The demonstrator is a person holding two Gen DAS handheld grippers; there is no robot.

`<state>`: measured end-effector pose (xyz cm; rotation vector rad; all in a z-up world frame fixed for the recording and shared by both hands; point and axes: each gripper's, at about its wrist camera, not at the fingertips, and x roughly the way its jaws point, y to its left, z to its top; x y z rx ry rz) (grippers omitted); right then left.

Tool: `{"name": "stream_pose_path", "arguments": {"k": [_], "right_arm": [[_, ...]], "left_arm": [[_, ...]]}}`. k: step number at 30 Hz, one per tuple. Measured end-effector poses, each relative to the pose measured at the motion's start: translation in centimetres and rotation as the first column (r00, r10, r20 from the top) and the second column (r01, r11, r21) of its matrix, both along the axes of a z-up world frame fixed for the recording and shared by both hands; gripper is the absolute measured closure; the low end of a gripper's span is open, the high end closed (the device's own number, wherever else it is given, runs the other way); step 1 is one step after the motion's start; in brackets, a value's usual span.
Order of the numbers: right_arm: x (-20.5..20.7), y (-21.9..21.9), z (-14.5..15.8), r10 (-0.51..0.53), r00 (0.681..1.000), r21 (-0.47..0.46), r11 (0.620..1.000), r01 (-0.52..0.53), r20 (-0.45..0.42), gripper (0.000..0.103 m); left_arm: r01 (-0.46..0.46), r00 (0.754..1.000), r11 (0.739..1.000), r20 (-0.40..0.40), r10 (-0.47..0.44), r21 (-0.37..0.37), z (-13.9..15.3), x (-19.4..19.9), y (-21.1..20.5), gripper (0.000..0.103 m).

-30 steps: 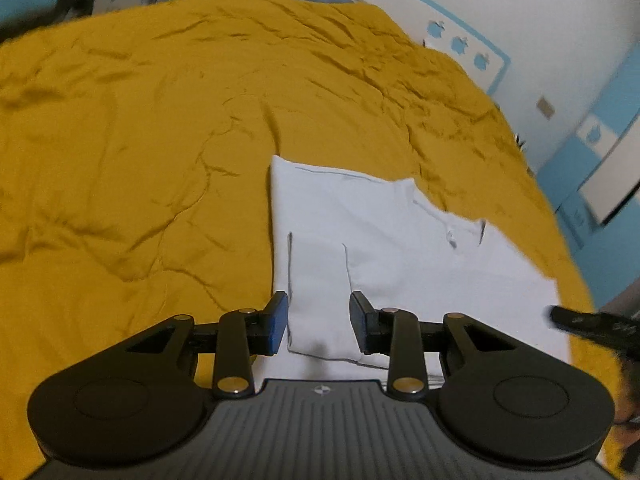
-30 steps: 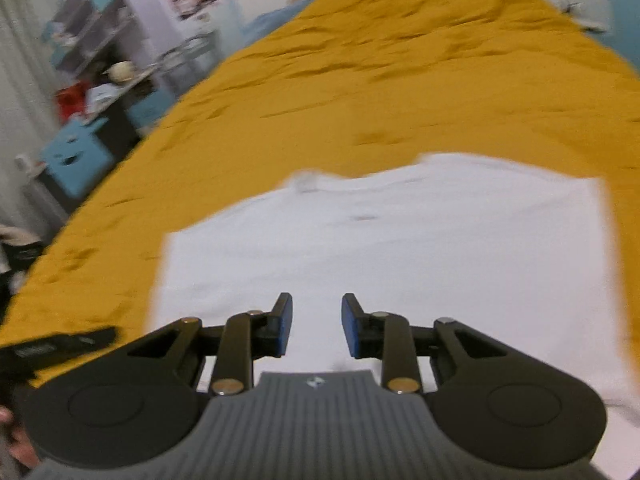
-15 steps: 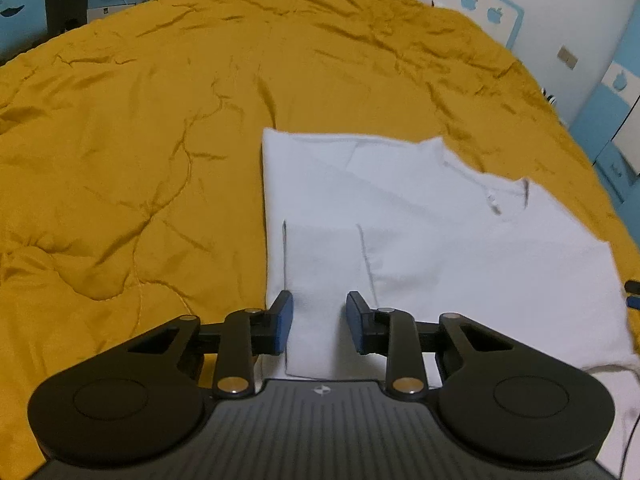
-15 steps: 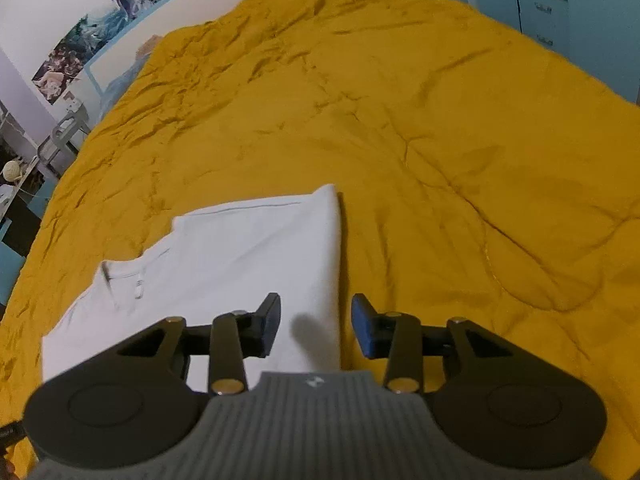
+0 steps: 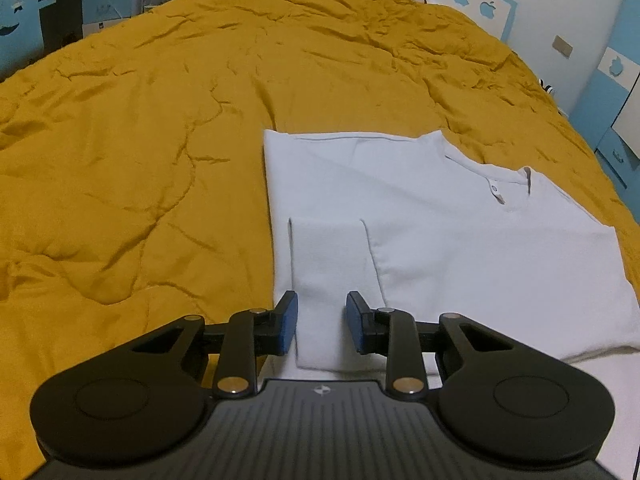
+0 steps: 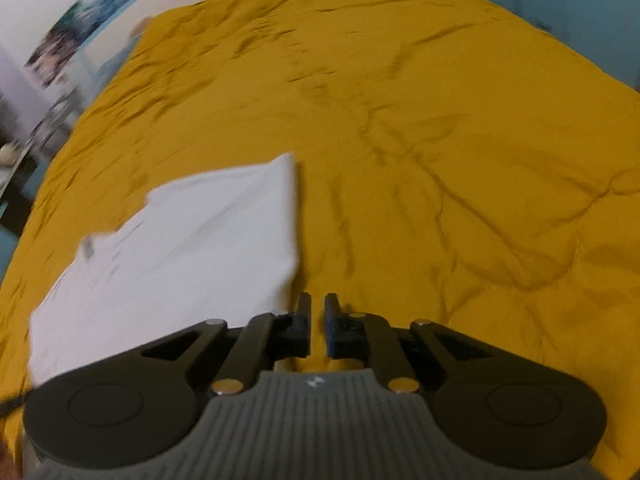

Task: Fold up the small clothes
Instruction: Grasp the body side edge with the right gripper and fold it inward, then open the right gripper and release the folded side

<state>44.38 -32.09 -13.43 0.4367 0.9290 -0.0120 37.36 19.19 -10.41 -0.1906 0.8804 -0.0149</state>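
A white small shirt [image 5: 440, 232] lies flat on a yellow bedspread [image 5: 140, 140], collar to the right, with one sleeve [image 5: 332, 256] folded inward over its near left part. My left gripper [image 5: 322, 320] hovers open above that sleeve, which runs down between its blue pads without touching them. The right wrist view is blurred: the shirt [image 6: 192, 248] lies to the left, and my right gripper [image 6: 318, 316] sits at its near right edge. Its jaws are closing to a narrow gap, where only the yellow bedspread [image 6: 440, 160] shows. The shirt's edge disappears under the left finger.
The bedspread stretches wrinkled all around the shirt. A desk with blue chairs [image 5: 24, 32] stands beyond the bed's far left. Blue drawers [image 5: 616, 92] line the right wall. Posters [image 6: 60, 48] hang on the wall in the right wrist view.
My right gripper swung from above the shirt's middle to its right edge, opened wider there, then narrowed its jaws. My left gripper sank slightly over the folded sleeve and stayed open.
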Motion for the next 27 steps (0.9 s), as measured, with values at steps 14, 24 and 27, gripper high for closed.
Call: {"name": "stream_pose_path", "arguments": {"k": [14, 24, 27], "right_arm": [[-5.3, 1.1, -2.8, 0.066, 0.994, -0.041, 0.997, -0.070, -0.088, 0.101], [-7.0, 2.2, 0.9, 0.104, 0.993, -0.130, 0.985, -0.112, -0.063, 0.089], [-8.9, 2.7, 3.7, 0.151, 0.988, -0.140, 0.978, -0.154, -0.031, 0.089]], "left_arm": [[0.045, 0.995, 0.988, -0.091, -0.032, 0.145, -1.5, -0.3, -1.1, 0.069], [0.071, 0.997, 0.985, -0.032, -0.067, 0.159, 3.4, -4.1, -2.2, 0.066], [0.097, 0.995, 0.981, -0.022, -0.095, 0.166, 5.2, -6.4, -2.9, 0.066]]}}
